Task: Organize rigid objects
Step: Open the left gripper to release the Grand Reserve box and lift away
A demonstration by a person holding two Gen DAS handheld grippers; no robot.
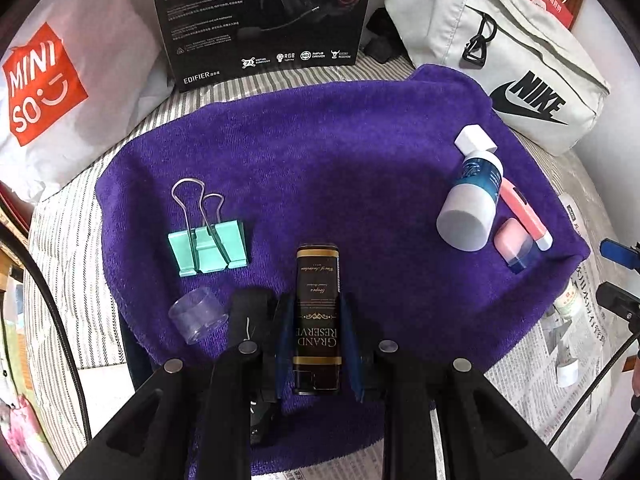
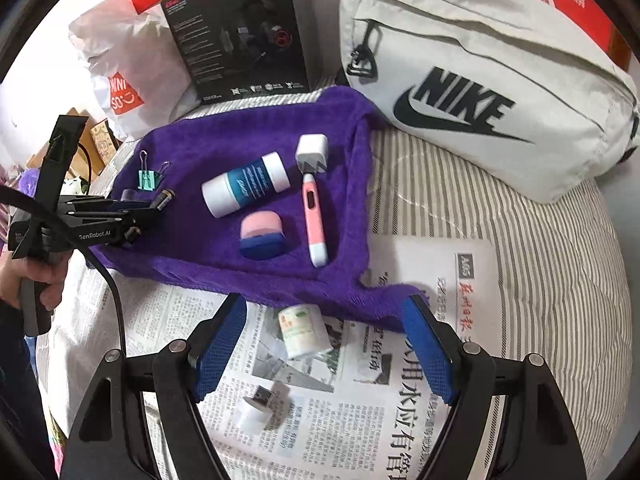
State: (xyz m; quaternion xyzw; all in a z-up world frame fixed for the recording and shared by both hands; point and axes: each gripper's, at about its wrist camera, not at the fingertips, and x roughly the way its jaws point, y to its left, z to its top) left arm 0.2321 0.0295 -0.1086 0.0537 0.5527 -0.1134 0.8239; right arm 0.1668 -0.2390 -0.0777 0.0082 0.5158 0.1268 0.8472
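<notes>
My left gripper is shut on a dark brown "Grand Reserve" box, held low over the purple towel; it also shows in the right wrist view. On the towel lie a mint binder clip, a clear cap, a white-and-blue bottle, a white charger plug, a pink pen-shaped device and a pink-and-blue sponge. My right gripper is open over the newspaper, around a small white bottle. A white USB adapter lies nearer.
A white Nike bag sits at the back right, a black headset box at the back, a Miniso bag at the left. All rest on a striped bedsheet. Red cartons stand behind.
</notes>
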